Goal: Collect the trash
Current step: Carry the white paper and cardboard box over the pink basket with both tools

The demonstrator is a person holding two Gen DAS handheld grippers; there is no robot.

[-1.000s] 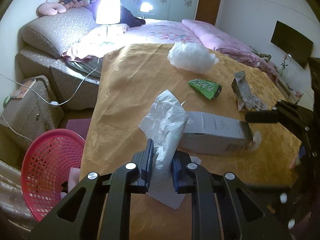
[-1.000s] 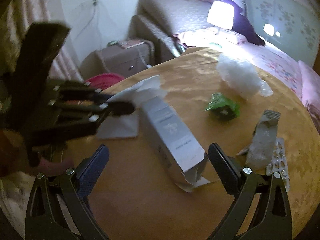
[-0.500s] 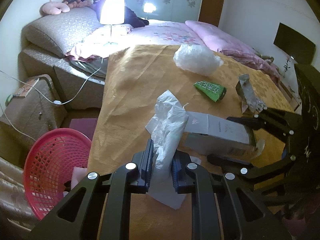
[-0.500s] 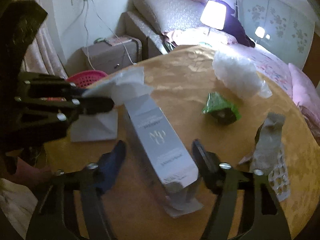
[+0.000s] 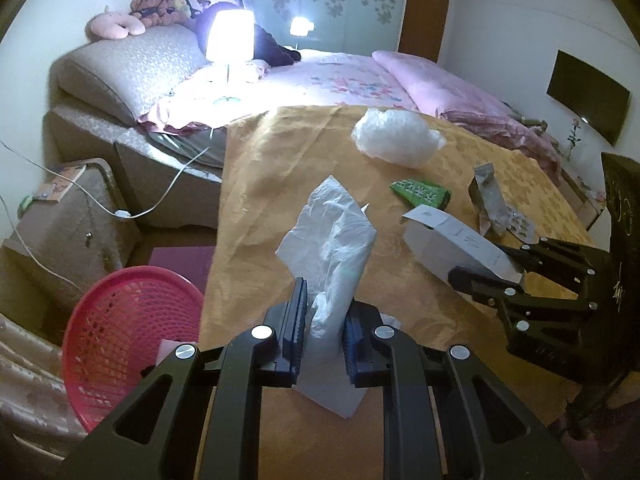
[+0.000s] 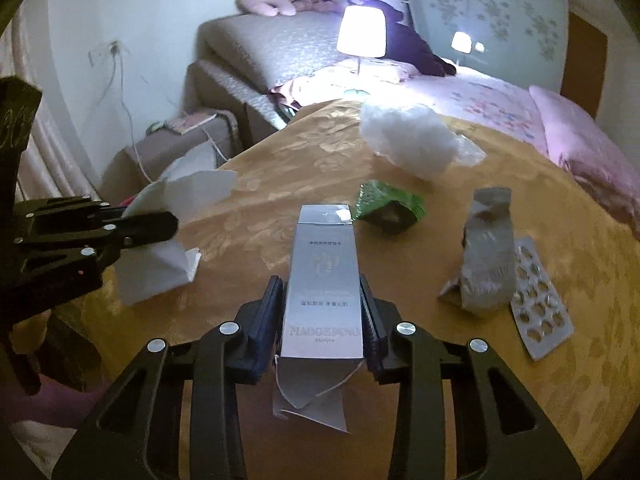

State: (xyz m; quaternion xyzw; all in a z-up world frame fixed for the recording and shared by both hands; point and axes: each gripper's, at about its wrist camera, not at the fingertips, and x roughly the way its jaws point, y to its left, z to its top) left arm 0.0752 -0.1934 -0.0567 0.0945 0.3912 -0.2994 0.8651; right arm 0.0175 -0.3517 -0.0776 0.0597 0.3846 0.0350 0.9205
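My left gripper [image 5: 324, 312] is shut on a crumpled white tissue [image 5: 332, 236] that stands up between its blue pads, above the near edge of the table [image 5: 280, 184]. My right gripper [image 6: 320, 286] is closing on a long silver carton [image 6: 324, 248], and its pads press both long sides near the torn open end. The left wrist view shows that carton [image 5: 452, 240] at the right, with the right gripper [image 5: 488, 276] on it. A red mesh basket [image 5: 128, 320] stands on the floor at the lower left.
On the yellow cloth lie a clear plastic bag [image 6: 416, 140], a green wrapper [image 6: 388, 204], a grey foil pouch [image 6: 488, 248] and a blister pack [image 6: 540, 304]. A bed with a lit lamp [image 5: 230, 38] stands behind the table, and a bedside cabinet [image 5: 60, 216] at the left.
My right gripper went from wide open to closed on the silver carton and rolled into line with it. The left gripper kept still with the tissue.
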